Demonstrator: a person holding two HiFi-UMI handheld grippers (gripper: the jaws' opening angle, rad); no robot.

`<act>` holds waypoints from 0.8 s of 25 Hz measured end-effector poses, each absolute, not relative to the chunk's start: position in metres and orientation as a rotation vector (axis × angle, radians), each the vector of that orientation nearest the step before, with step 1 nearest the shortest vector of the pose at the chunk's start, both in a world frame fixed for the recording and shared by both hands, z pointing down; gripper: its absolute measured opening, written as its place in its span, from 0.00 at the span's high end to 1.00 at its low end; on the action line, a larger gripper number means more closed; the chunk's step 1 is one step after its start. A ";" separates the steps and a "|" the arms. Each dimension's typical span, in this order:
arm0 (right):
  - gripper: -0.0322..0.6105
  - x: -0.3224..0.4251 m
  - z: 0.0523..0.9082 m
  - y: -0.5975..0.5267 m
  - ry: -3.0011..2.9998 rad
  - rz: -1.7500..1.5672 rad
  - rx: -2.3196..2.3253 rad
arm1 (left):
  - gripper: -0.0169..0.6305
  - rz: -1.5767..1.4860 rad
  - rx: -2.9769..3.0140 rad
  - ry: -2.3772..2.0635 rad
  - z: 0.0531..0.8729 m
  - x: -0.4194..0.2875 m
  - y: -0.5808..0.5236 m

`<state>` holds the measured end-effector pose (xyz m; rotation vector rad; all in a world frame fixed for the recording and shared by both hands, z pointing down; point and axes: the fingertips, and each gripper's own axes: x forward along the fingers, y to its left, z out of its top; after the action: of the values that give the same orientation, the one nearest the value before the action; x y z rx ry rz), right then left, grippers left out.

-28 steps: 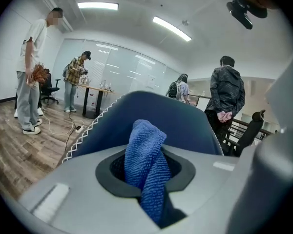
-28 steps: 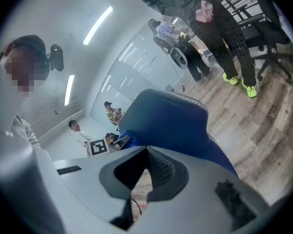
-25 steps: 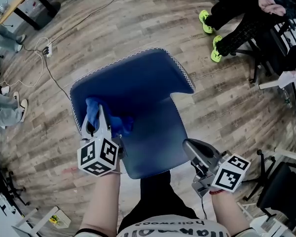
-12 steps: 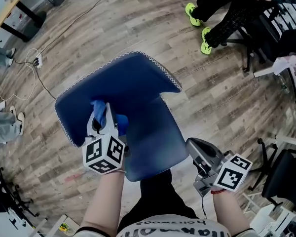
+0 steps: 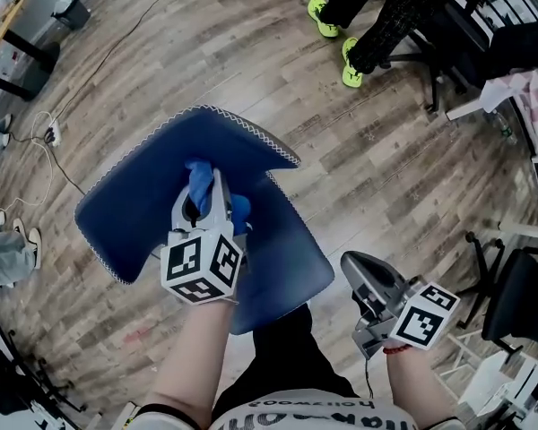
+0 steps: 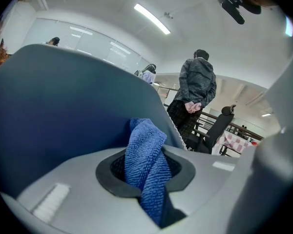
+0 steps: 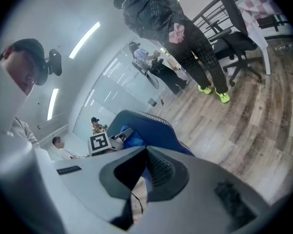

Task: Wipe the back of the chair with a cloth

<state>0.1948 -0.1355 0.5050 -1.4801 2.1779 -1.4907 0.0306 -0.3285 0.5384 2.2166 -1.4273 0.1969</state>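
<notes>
Where the head view looks down, the left gripper holds a bunched blue cloth against the blue chair back, which is edged in white stitching. Left gripper view: jaws clamp the ribbed terry cloth. Right gripper view: the right gripper is closed and empty, apart from the chair.

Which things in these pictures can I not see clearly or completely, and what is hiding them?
- Legs of the chair: head view, hidden under its own blue shell.
- Most of the cloth: head view, covered by the left gripper.
- Person in green shoes: head view, body cut off by the top edge.
</notes>
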 end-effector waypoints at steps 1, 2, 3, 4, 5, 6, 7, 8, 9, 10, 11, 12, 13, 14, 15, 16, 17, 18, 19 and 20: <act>0.93 0.198 0.505 -0.134 2.168 -1.488 -1.490 | 0.87 0.197 2.230 -1.408 0.538 0.039 -0.330; 0.93 0.201 0.505 -0.133 2.158 -1.486 -1.499 | 0.87 0.197 2.243 -1.389 0.537 0.048 -0.331; 0.93 0.204 0.505 -0.131 2.150 -1.484 -1.507 | 0.87 0.196 2.255 -1.371 0.537 0.056 -0.332; 0.93 0.208 0.505 -0.130 2.142 -1.483 -1.515 | 0.87 0.194 2.266 -1.353 0.536 0.064 -0.332; 0.93 0.211 0.506 -0.128 2.135 -1.482 -1.523 | 0.87 0.192 2.277 -1.335 0.535 0.072 -0.332; 0.93 0.213 0.506 -0.127 2.127 -1.481 -1.531 | 0.87 0.189 2.287 -1.315 0.534 0.079 -0.332; 0.93 0.216 0.506 -0.126 2.120 -1.480 -1.538 | 0.87 0.187 2.295 -1.294 0.533 0.086 -0.332; 0.93 0.217 0.506 -0.125 2.115 -1.478 -1.543 | 0.87 0.187 2.302 -1.271 0.533 0.093 -0.331; 0.93 0.217 0.506 -0.124 2.112 -1.478 -1.546 | 0.87 0.185 2.307 -1.249 0.533 0.099 -0.331; 0.93 0.217 0.506 -0.122 2.112 -1.479 -1.548 | 0.87 0.180 2.314 -1.231 0.533 0.104 -0.330; 0.93 0.217 0.507 -0.121 2.111 -1.481 -1.549 | 0.87 0.171 2.323 -1.219 0.531 0.108 -0.328; 0.93 0.216 0.507 -0.120 2.110 -1.483 -1.548 | 0.87 0.158 2.335 -1.215 0.528 0.110 -0.327; 0.93 0.216 0.508 -0.120 2.109 -1.485 -1.547 | 0.87 0.144 2.345 -1.218 0.526 0.110 -0.326; 0.93 0.215 0.509 -0.120 2.108 -1.487 -1.544 | 0.87 0.132 2.349 -1.226 0.524 0.107 -0.324; 0.93 0.213 0.510 -0.120 2.110 -1.490 -1.539 | 0.87 0.126 2.344 -1.241 0.525 0.101 -0.323; 0.93 0.211 0.511 -0.119 2.115 -1.494 -1.532 | 0.87 0.127 2.330 -1.261 0.527 0.093 -0.320; 0.93 0.208 0.513 -0.119 2.122 -1.501 -1.524 | 0.87 0.133 2.310 -1.286 0.531 0.083 -0.318; 0.93 0.205 0.514 -0.119 2.129 -1.508 -1.516 | 0.87 0.143 2.286 -1.314 0.536 0.071 -0.315; 0.93 0.202 0.515 -0.119 2.135 -1.515 -1.506 | 0.87 0.153 2.260 -1.343 0.541 0.058 -0.312; 0.93 0.199 0.516 -0.120 2.141 -1.523 -1.494 | 0.87 0.162 2.234 -1.373 0.545 0.044 -0.309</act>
<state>0.1986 -0.1198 0.5163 -1.4936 2.1415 -1.5225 0.0445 -0.3092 0.5448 2.2339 -1.3732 0.1625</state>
